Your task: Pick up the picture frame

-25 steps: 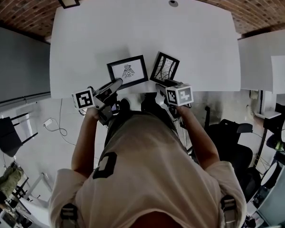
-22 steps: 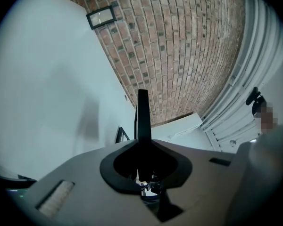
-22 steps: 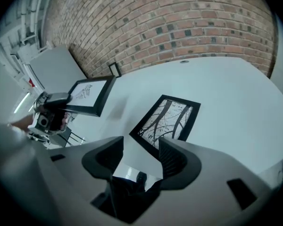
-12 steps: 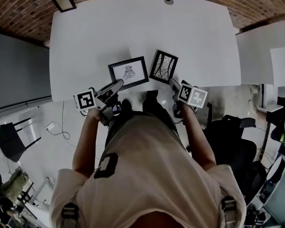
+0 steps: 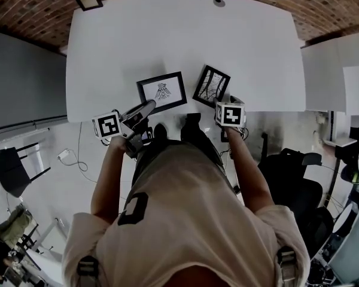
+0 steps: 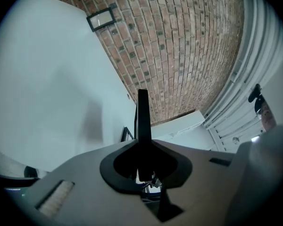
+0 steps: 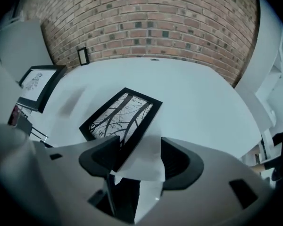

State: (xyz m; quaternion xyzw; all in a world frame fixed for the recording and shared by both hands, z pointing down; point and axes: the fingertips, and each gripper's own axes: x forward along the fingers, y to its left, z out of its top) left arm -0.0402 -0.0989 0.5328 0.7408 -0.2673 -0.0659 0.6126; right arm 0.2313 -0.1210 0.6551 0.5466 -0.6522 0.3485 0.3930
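While your left gripper (image 6: 142, 102) is pressed together, empty, your right gripper (image 7: 139, 160), jaws just opened wide, straddles a corner of the picture frame (image 7: 120, 118).

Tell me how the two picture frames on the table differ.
The left frame holds a mostly white sheet with a small dark drawing; the right frame holds a dense branch pattern. The left frame looks larger than the right frame. Both have black borders.
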